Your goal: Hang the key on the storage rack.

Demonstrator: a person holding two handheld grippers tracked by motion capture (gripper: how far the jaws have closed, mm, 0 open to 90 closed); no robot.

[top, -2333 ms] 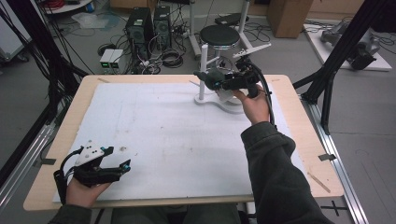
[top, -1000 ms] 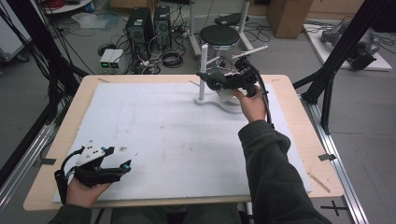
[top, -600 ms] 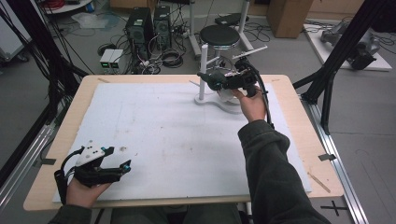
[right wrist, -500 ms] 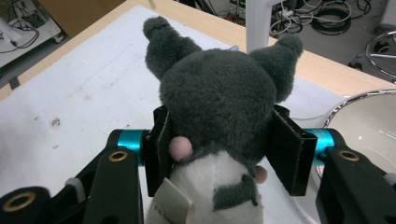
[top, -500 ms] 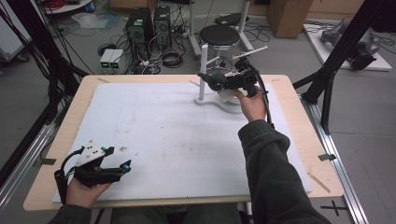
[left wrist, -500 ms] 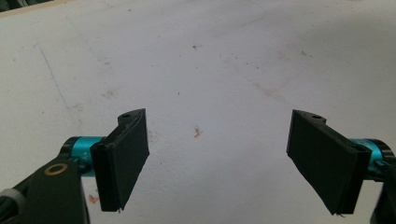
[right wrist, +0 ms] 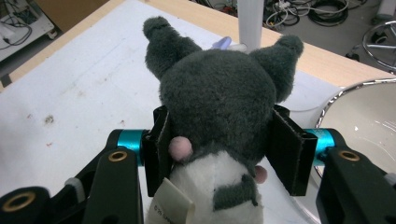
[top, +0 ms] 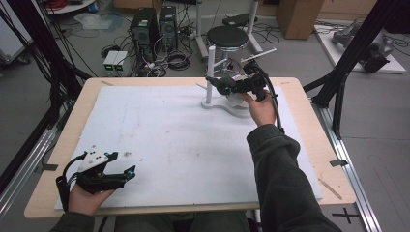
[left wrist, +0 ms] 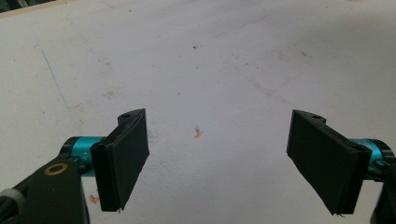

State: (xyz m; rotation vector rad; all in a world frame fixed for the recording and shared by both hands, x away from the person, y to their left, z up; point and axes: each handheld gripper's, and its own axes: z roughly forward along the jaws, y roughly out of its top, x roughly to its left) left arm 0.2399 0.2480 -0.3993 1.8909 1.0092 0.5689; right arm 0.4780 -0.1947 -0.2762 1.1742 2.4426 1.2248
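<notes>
A dark grey plush toy with two ears, a white belly and a paper tag sits between the jaws of my right gripper, which is shut on it. In the high view that right gripper holds the plush toy at the far side of the table, beside a white post on a white stand. A shiny metal bowl lies just right of the toy. My left gripper rests open at the near left corner; its pads stand wide apart over the bare white board.
The white board covers most of the wooden table. Behind the table stand a black stool, computer towers and loose cables. Black frame struts rise at both sides.
</notes>
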